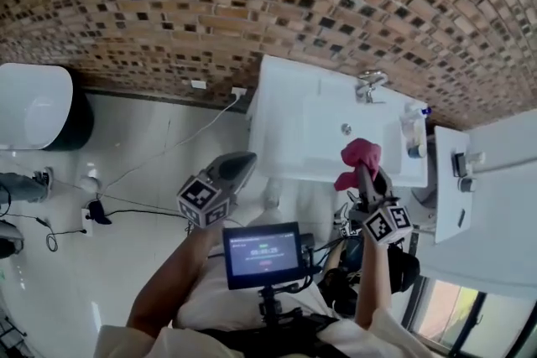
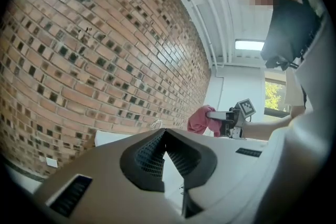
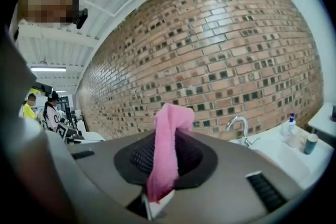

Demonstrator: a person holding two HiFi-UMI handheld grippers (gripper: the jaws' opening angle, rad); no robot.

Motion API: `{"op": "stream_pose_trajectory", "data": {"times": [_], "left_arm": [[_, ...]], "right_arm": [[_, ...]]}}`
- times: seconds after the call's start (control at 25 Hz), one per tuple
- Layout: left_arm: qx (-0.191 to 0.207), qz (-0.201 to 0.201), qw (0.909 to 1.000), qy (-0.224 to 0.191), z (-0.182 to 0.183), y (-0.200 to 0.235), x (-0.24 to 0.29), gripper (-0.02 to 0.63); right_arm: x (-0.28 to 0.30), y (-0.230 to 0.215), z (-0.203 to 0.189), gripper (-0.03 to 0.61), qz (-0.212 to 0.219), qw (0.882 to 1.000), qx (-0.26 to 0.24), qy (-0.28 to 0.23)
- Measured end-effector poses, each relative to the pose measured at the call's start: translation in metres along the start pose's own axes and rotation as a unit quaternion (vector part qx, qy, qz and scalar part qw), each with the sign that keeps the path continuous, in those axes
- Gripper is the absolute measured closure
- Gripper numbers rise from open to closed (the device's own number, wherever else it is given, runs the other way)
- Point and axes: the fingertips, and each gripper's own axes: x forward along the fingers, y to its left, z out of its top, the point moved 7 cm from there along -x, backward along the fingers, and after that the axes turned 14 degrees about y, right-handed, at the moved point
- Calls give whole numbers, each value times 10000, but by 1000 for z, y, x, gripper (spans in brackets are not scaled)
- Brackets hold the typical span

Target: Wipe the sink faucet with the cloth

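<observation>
A white sink stands against the brick wall, with a chrome faucet at its back edge. My right gripper is shut on a pink cloth, held over the sink's front right part, short of the faucet. In the right gripper view the pink cloth hangs pinched between the jaws and the faucet shows to the right. My left gripper is shut and holds nothing, at the sink's front left edge. In the left gripper view the pink cloth and the faucet appear beyond the closed jaws.
A soap bottle and a small cup stand on the sink's right side. A white cabinet sits to the right. A white round appliance and cables lie on the floor at left. A monitor is mounted at my chest.
</observation>
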Motion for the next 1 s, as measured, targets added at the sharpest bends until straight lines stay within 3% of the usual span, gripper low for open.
{"op": "stream_pose_trajectory", "data": {"times": [0.12, 0.28, 0.36, 0.56, 0.8, 1.0], "left_arm": [[100, -85, 9999, 90, -4, -2, -27, 612], [176, -226, 9995, 137, -7, -11, -50, 612], [244, -268, 9993, 102, -4, -17, -56, 607], [267, -168, 9995, -6, -16, -41, -59, 576], [115, -114, 9999, 54, -33, -53, -32, 577], [-168, 17, 9998, 133, -39, -68, -11, 577]], "right_arm": [[-24, 36, -5, 509, -200, 9991, -289, -231], [-52, 77, -19, 509, -786, 9888, -1244, -249], [-61, 89, -27, 509, -851, 9856, -1418, -343], [-76, 87, -68, 511, -889, 9904, -999, -346], [-84, 57, -109, 515, -672, 9974, 137, -197], [-97, 46, -117, 515, -613, 9978, 193, -162]]}}
